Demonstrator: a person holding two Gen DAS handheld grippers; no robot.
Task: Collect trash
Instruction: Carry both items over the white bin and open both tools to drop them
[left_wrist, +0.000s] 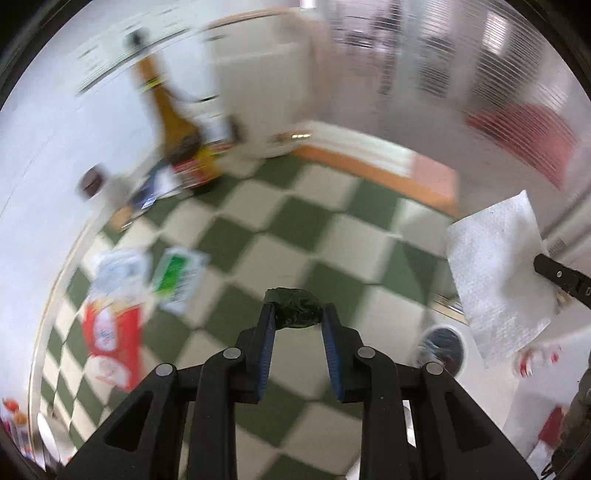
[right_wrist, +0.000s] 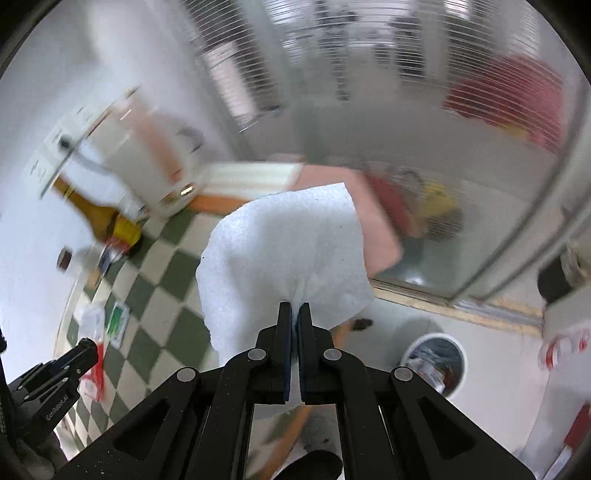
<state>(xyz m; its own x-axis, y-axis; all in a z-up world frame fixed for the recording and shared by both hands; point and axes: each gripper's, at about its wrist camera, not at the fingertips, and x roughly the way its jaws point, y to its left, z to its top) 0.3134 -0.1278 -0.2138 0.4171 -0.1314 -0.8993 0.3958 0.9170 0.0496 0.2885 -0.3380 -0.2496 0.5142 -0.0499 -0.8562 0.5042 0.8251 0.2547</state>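
My left gripper (left_wrist: 298, 314) is shut on a small dark green crumpled wad (left_wrist: 295, 308), held above the green-and-white checked tablecloth (left_wrist: 258, 236). My right gripper (right_wrist: 294, 310) is shut on a white paper napkin (right_wrist: 284, 254) that hangs out ahead of its fingers; the same white paper napkin (left_wrist: 495, 273) shows at the right of the left wrist view, pinched by a black finger (left_wrist: 554, 267). The left gripper's black body (right_wrist: 55, 373) appears at the lower left of the right wrist view. Both views are blurred.
A white round bin (right_wrist: 436, 360) with trash inside stands on the floor; it also shows as the bin (left_wrist: 443, 349) in the left view. A brown bottle (left_wrist: 173, 122), a red-and-white wrapper (left_wrist: 110, 332) and a green-and-white packet (left_wrist: 177, 277) remain on the table.
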